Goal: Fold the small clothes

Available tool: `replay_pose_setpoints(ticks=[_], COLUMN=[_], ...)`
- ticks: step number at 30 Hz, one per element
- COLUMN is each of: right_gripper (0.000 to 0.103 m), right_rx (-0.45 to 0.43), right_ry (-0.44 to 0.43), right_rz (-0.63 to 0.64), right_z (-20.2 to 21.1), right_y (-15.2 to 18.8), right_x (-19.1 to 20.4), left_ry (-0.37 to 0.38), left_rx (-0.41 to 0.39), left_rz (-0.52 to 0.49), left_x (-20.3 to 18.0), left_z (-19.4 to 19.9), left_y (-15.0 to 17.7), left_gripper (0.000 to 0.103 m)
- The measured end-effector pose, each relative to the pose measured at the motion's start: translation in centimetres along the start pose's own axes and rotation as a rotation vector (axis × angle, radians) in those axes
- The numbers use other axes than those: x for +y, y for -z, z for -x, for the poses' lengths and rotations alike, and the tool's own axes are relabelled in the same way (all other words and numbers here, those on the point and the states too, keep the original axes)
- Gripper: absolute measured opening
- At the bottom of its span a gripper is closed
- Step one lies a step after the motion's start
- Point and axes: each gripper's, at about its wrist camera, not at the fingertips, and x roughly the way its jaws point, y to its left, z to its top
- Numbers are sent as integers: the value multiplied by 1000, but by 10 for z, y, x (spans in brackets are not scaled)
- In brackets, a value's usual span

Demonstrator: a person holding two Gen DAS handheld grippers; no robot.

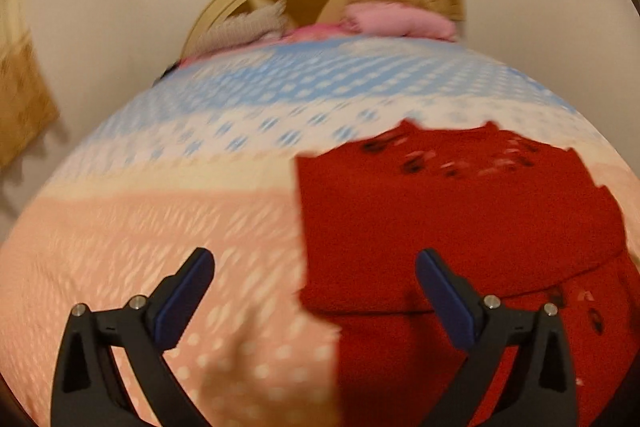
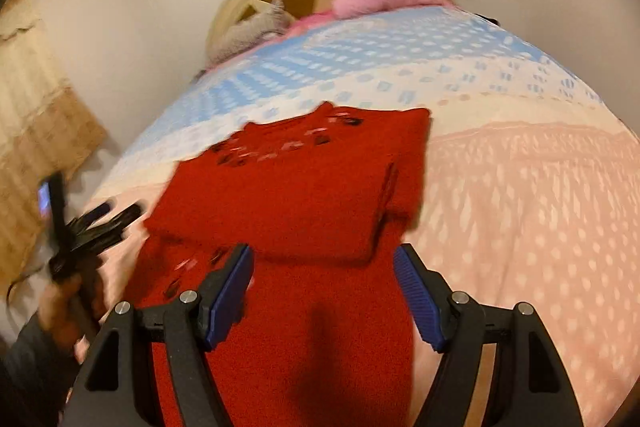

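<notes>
A red garment [image 2: 288, 195] is seen lying partly folded on a patterned bedspread [image 2: 520, 195], its upper half doubled over so that a neat edge is presented toward the cameras. The right gripper [image 2: 322, 291] is held just above the near, unfolded part with its jaws apart and nothing between them, apparently placed for the next fold. The left gripper [image 1: 314, 293], likewise spread and empty, is held at the garment's left edge.
</notes>
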Motion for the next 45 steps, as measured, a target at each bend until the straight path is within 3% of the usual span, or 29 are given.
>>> replay_pose_setpoints(ticks=[4,6,7,8,13,17,19,22,23,25,26,27,30,31,33,35,37,39,45], right_gripper=[50,27,24,15,9,9,9,10,11,20,37,48,48,48,48,48,48,48,48], right_rx=[123,163,165,152,63,-78,-81,-5,103,187,178,142,65,40,12,68,129,196,94], right_ry=[80,75,73,95,145,153,151,198,249,276,283,303,307,298,197,43,35,88,68], right_rz=[4,-3,5,23,115,184,188,196,205,194,179,161,137,156,204,193,172,128,100], right_z=[-45,-57,-58,-57,-31,5,5,-21,-46,-68,-69,-62,-42,-38,-35,-48,-67,-93,-72], right_y=[-10,-6,-4,-4,-29,-63,-66,-52,-40,-27,-22,-21,-32,-35,-43,-46,-44,-38,-27], right_x=[-4,-6,-3,-1,19,41,42,28,16,-1,-8,-13,-6,1,22,31,29,9,5], left_ry=[-1,16,24,26,44,59,57,56,55,53,51,50,33,31,38,32,20,12,25], left_rx=[36,63,76,92,117,115,115,114,115,105,93,80,39,45,66,95,135,153,156], left_rz=[52,65,68,68,78,105,110,107,104,98,97,95,93,92,98,85,57,55,77], left_x=[12,15,15,13,13,19,20,21,21,21,22,24,23,22,17,10,3,1,6], left_z=[-15,-21,-24,-27,-34,-35,-34,-32,-31,-26,-22,-18,-13,-15,-22,-30,-40,-47,-46], left_y=[9,12,12,13,13,15,16,17,16,14,14,13,5,2,-1,0,5,9,12], left_gripper=[103,103,103,103,103,103,103,103,103,103,103,103,103,103,103,103,103,103,103])
